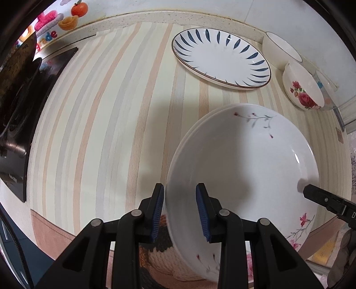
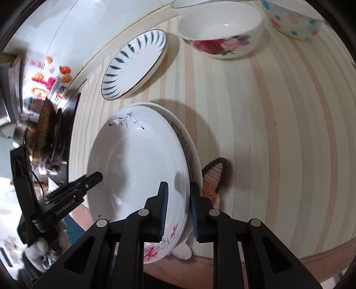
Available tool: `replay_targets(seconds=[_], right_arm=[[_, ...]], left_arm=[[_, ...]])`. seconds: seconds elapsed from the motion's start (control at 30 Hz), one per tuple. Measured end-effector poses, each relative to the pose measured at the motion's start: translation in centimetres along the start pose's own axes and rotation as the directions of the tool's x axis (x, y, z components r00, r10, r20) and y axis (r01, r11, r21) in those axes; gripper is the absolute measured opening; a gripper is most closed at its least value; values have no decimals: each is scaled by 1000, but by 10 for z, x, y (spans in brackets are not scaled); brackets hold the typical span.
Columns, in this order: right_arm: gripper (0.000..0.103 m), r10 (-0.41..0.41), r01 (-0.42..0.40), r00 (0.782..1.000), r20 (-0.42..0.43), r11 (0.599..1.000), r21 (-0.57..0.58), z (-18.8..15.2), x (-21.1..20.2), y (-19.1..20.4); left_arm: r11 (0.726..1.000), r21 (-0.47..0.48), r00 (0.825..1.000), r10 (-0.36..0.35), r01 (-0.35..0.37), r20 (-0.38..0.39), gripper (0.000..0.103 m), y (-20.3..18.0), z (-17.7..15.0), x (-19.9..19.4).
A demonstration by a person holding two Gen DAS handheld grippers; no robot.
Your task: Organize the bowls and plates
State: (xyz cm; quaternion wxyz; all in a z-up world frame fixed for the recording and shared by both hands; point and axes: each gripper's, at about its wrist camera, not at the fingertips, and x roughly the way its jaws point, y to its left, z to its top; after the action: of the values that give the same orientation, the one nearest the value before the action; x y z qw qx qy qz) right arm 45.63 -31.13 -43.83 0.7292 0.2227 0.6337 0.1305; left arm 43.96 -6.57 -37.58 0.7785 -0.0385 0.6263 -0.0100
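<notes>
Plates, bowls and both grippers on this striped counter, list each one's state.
Blossom plate: tilted, rim between both grippers' fingers.
Plate beneath: flat, partly covered.
Blue-leaf plate: flat, empty.
Rose bowl: upright, empty.
White bowl: upright, contents unclear.
Left gripper: open, straddling rim.
Right gripper: open, straddling rim.

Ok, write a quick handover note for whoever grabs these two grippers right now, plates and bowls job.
Left gripper: jaws straddle the near-left rim of the white floral plate, not closed on it.
Right gripper: straddles the same plate's right rim; whether it grips, I cannot tell.
That plate sits on a second plate, atop a knitted mat.
Still apart: blue-leaf plate, rose bowl, plain white bowl, dotted bowl.
Left: stack the blue-leaf plate and nest the bowls.
</notes>
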Motion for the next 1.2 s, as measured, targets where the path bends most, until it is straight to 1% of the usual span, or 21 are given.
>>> replay_targets(seconds=[0.13,0.2,0.27,0.37,0.4,0.43,0.5,0.57,0.63,0.7,0.8,0.9,1.0,1.03,1.1,1.13,1.17,1.2], right_arm=[[22,70,-69,997,-25,996,63,0,-9,-14],[23,69,-67,997,-27,995,71,1,-17,-20],[23,88,-87,996,-10,993,85,4,-30,-25],[24,89,-92,995,35,991,100,15,-50,-23],[25,101,-106,994,49,989,108,23,-56,-18],[31,109,-115,992,60,987,112,30,-59,-13],[35,117,-126,990,81,986,107,51,-59,3],[35,86,-96,992,96,990,104,72,-50,20],[35,44,-55,994,97,992,114,94,-36,31],[35,5,-18,994,106,993,116,117,-19,42],[35,-43,29,993,107,991,127,145,9,53],[35,-77,63,992,97,988,141,167,35,55],[35,-94,80,992,81,983,164,177,55,51],[35,-94,79,992,81,982,169,179,59,49],[33,-94,79,991,90,984,160,181,65,50],[31,-110,94,989,101,985,145,182,66,51],[30,-115,100,988,105,986,135,183,68,51],[25,-122,108,987,108,986,128,183,69,51]], left_arm=[[999,-46,1000,-6,7,13,27,9,-1,-15],[997,-72,999,-18,20,32,28,15,1,-26],[995,-91,998,-33,38,52,28,20,8,-39],[994,-95,996,-47,55,80,29,23,27,-54],[994,-90,995,-53,62,89,30,23,41,-59],[994,-85,993,-63,72,97,31,23,51,-61],[994,-70,992,-74,81,106,31,21,75,-59],[995,-51,993,-82,87,88,31,19,106,-48],[993,-32,992,-108,111,72,31,19,132,-36],[995,8,993,-96,96,66,31,16,157,-20],[996,62,996,-71,67,55,31,12,186,5],[995,91,998,-51,49,22,31,8,202,32],[992,116,999,-38,39,-13,31,5,215,61],[992,118,999,-44,46,-21,34,5,217,67],[987,112,993,-111,113,-27,34,5,221,73],[986,113,992,-123,124,-24,34,3,223,74],[983,121,991,-134,135,-21,31,1,226,74],[981,132,990,-143,144,-16,31,-2,228,73]])
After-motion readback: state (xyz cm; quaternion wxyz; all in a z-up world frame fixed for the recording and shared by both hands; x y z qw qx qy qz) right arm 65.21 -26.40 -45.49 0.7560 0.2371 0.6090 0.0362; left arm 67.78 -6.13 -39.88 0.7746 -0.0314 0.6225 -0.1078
